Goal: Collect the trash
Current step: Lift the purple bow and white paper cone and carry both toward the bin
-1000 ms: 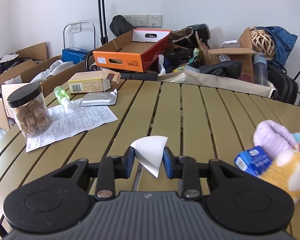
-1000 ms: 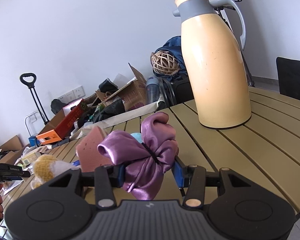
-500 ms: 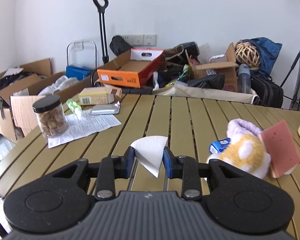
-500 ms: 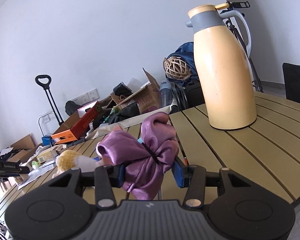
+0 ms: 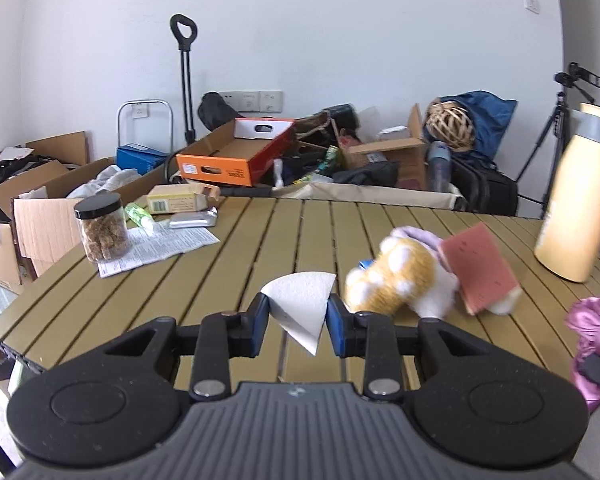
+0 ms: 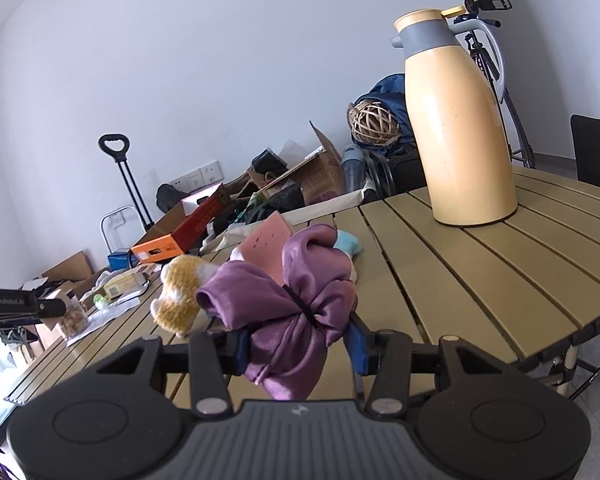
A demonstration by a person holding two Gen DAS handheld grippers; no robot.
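Note:
My left gripper (image 5: 298,322) is shut on a folded white paper tissue (image 5: 302,306), held above the near edge of the slatted olive table (image 5: 236,264). My right gripper (image 6: 298,346) is shut on a crumpled purple satin cloth (image 6: 292,304), which also shows at the right edge of the left wrist view as the purple cloth (image 5: 592,320). On the table beyond lie a yellow and white plush toy (image 5: 392,284), a pink sponge (image 5: 480,268) leaning on it, and a small blue carton (image 5: 365,265), mostly hidden.
A tall cream thermos jug (image 6: 456,128) stands on the table's right. At the left sit a snack jar (image 5: 102,228), a printed leaflet (image 5: 160,246), a foil pack (image 5: 192,220), a green tube (image 5: 140,216) and a yellow box (image 5: 180,198). Cardboard boxes, bags and a tripod crowd the floor behind.
Both grippers have drawn back from the table with their loads still held. The left view now takes in the plush toy, sponge, jug and the purple cloth.

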